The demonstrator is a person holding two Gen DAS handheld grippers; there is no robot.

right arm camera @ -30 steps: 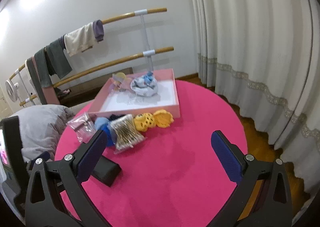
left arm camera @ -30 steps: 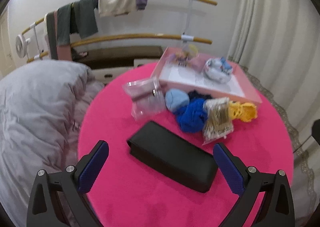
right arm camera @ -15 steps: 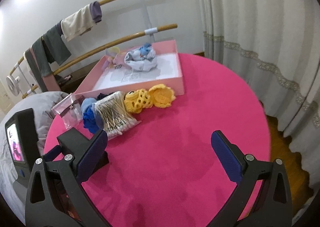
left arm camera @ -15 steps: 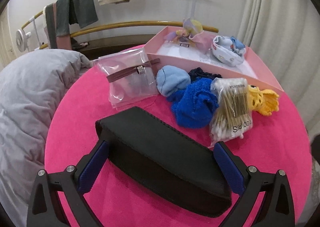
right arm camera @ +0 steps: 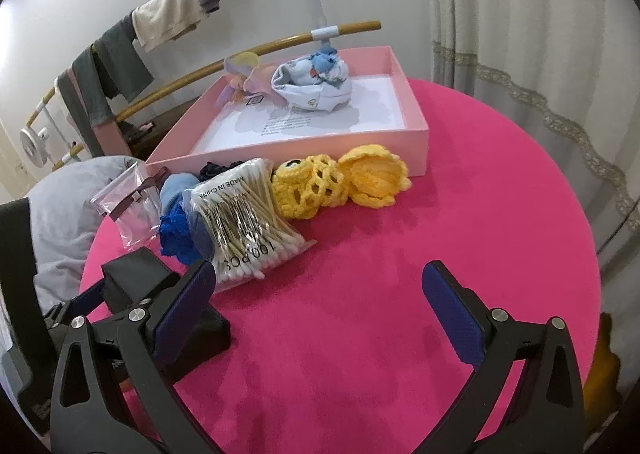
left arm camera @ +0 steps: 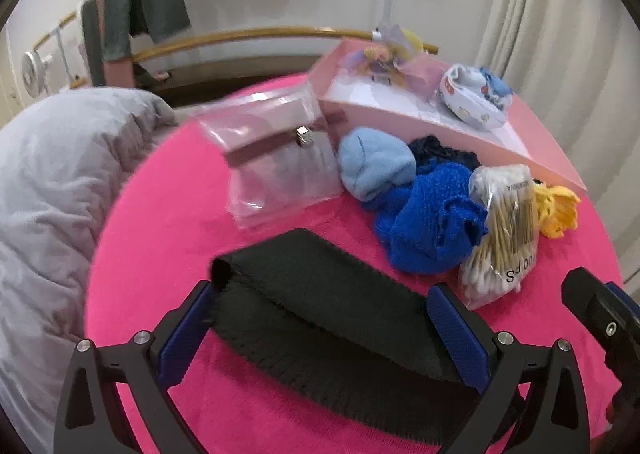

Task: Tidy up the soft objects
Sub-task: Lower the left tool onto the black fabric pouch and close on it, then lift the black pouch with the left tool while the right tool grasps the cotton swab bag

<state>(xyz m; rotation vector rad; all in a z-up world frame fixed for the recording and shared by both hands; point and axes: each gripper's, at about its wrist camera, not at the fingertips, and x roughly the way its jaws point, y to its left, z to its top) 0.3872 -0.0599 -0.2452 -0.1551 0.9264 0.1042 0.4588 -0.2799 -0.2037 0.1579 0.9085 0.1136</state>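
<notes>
The left hand-held gripper [left arm camera: 320,330] straddles the black case [left arm camera: 320,310] on the pink bench [left arm camera: 160,222], fingers wide. Closing off-centre could pivot it into the cotton swabs [left arm camera: 500,230]. The right hand-held gripper [right arm camera: 320,318] hangs wide, empty.

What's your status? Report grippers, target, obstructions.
Left gripper open, straddling black pad, not clamped. Right gripper open, empty, above pink table. Cotton swab bag sits beside pad's right end; nothing blocking.
</notes>
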